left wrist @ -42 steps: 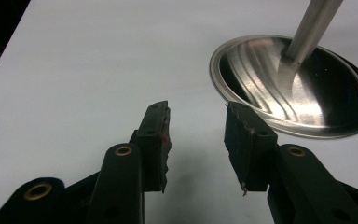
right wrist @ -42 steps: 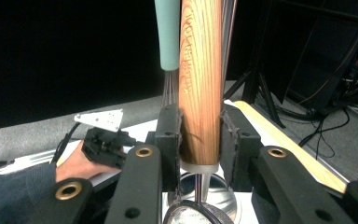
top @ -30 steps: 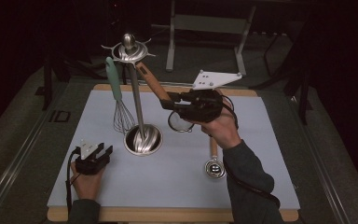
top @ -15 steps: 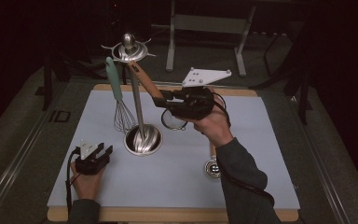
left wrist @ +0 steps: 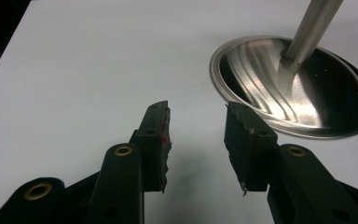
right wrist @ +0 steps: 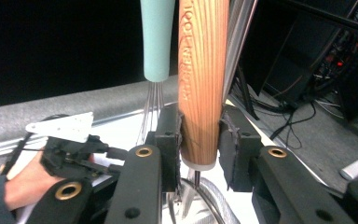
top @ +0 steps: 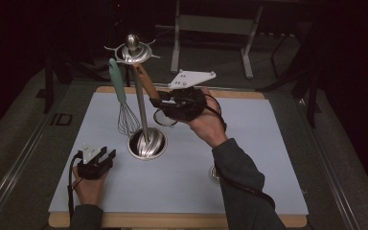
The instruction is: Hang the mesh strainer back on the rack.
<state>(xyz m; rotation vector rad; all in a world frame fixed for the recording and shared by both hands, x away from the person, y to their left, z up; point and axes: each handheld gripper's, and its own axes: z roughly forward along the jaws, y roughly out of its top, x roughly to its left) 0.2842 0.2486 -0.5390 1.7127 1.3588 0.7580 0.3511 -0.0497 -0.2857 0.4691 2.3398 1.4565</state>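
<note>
A steel utensil stand (top: 141, 110) rises from a round base (top: 147, 143) on the blue mat, with a hook crown (top: 133, 50) on top. From the crown hangs a whisk by its teal handle (top: 117, 81) (right wrist: 157, 37). My right gripper (top: 162, 100) (right wrist: 200, 140) is shut on the lower end of a wooden-handled utensil (top: 147, 84) (right wrist: 204, 70), which is held slanted with its top just under the crown. A wire loop (top: 165, 117) hangs below the jaws. My left gripper (top: 106, 155) (left wrist: 196, 130) rests on the mat left of the base (left wrist: 270, 93), open with nothing between its jaws.
A small round metal utensil (top: 214, 173) lies on the mat, partly hidden behind the right forearm. The blue mat (top: 268, 158) covers a wooden board. A metal frame (top: 211, 28) stands beyond the table's far edge.
My right hand has carried the wooden-handled utensil leftward, bringing its upper end close under the stand's crown. The left gripper has stayed in place.
</note>
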